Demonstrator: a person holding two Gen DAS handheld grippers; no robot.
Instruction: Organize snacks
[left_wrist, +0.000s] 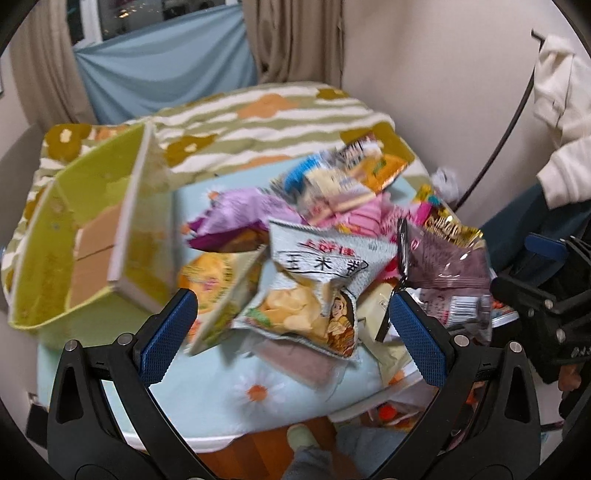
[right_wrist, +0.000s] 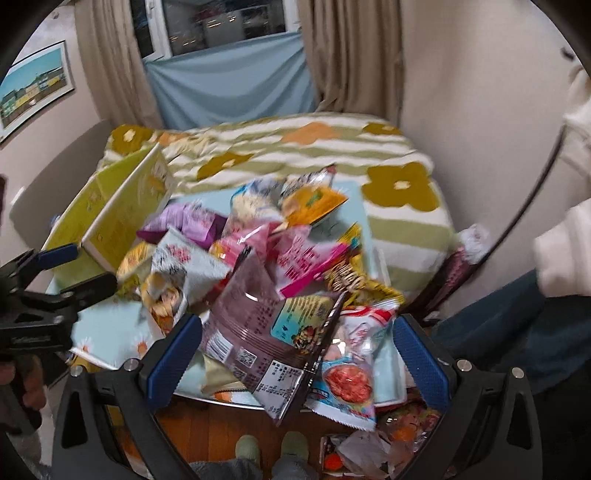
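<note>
A heap of snack bags lies on a small light-blue daisy table (left_wrist: 207, 402). In the left wrist view my left gripper (left_wrist: 291, 314) is open and empty, its blue pads either side of a grey corn-chip bag (left_wrist: 314, 291). A mauve bag (left_wrist: 447, 258) lies to its right. In the right wrist view my right gripper (right_wrist: 295, 343) is open and empty above the same mauve bag (right_wrist: 255, 325), with a red-and-white bag (right_wrist: 347, 373) beside it. A yellow-green fabric box (left_wrist: 88, 236) stands open at the table's left; it also shows in the right wrist view (right_wrist: 110, 218).
A bed with a green-striped flowered blanket (right_wrist: 295, 147) lies behind the table. Curtains and a blue cloth (right_wrist: 229, 85) hang at the back wall. More wrappers (right_wrist: 369, 450) lie on the wooden floor by my slippered feet (right_wrist: 271, 446). The left gripper (right_wrist: 48, 280) shows at the left.
</note>
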